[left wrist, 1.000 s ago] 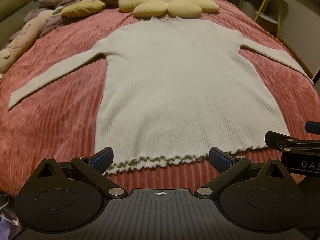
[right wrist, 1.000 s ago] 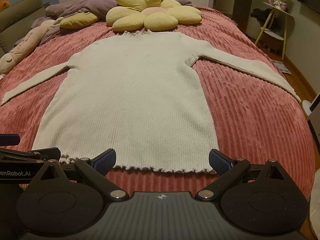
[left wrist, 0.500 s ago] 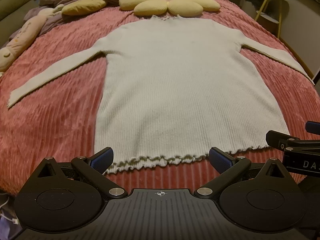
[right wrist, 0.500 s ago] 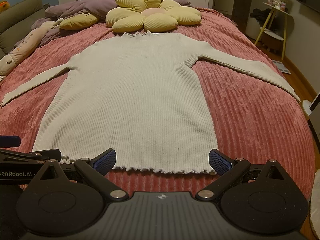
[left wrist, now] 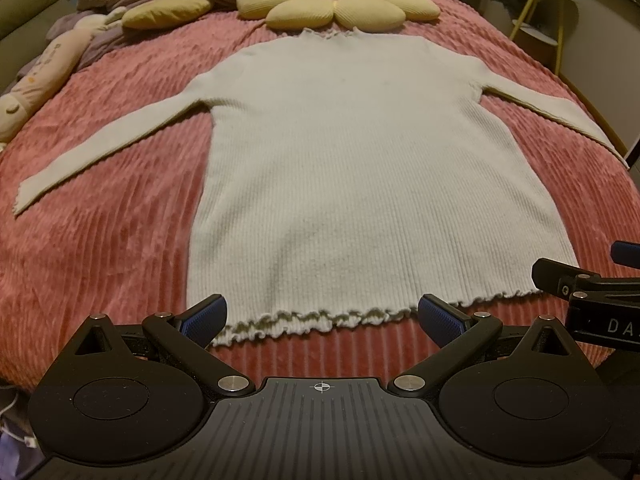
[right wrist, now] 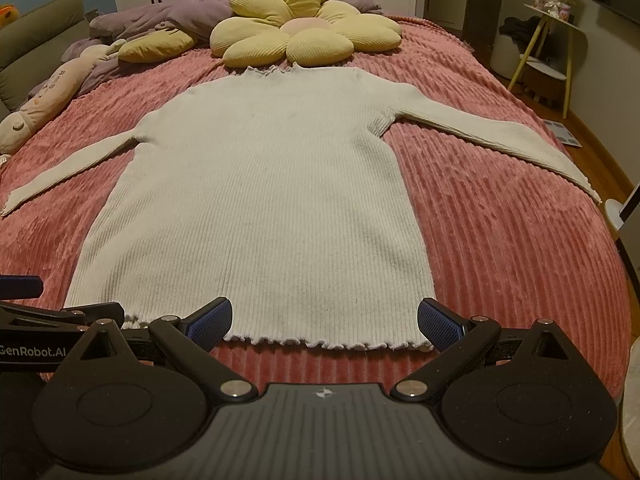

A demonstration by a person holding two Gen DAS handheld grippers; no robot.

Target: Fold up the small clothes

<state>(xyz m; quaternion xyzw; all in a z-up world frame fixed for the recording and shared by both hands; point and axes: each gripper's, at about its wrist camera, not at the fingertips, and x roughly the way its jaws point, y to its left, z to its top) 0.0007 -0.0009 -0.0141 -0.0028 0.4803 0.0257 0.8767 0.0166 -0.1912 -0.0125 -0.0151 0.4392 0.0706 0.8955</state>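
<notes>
Sweater [left wrist: 360,168] lies flat and face-down-or-up you cannot tell, spread along the middle of the bed [left wrist: 100,240], collar toward the flower cushion [left wrist: 340,0], both sleeves out toward the side edges. Folding looks not yet begun. Your next move likely calls for pinching the ruffled hem or a sleeve. Your left gripper [left wrist: 320,316] and right gripper [right wrist: 324,318] hover at the near edge, fingers spread wide, holding nothing.

Cream ribbed sweater [left wrist: 360,168], pink corduroy bedspread [left wrist: 100,240].
</notes>
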